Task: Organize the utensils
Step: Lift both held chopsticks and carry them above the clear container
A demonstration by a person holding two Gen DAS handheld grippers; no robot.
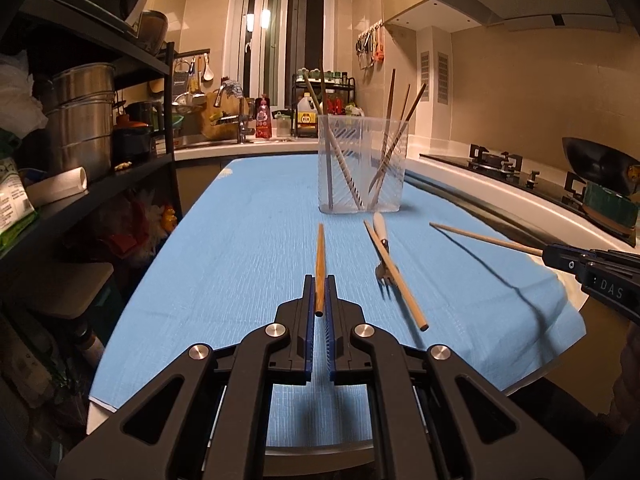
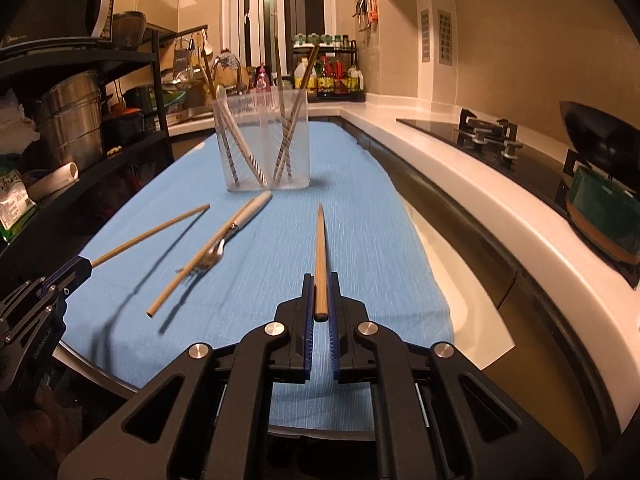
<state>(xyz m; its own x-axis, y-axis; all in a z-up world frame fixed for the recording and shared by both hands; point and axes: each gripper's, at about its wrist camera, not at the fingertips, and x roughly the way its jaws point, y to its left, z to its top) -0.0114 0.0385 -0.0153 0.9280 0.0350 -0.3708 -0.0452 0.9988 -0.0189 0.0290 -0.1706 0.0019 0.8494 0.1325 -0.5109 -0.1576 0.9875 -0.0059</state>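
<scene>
Above blue cloth (image 1: 240,240): each gripper's jaws clenched on one chopstick, tip pointing forward.

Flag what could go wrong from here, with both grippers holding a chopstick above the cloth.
1. Each gripper, left and right, pinches its chopstick near one end, so the long free end may swing or slip on the way to the clear holder.
2. The holder looks light and already has sticks leaning out; a bump at the rim could tip it.
3. A loose chopstick lies across the fork, so lifting one may drag the other.
</scene>
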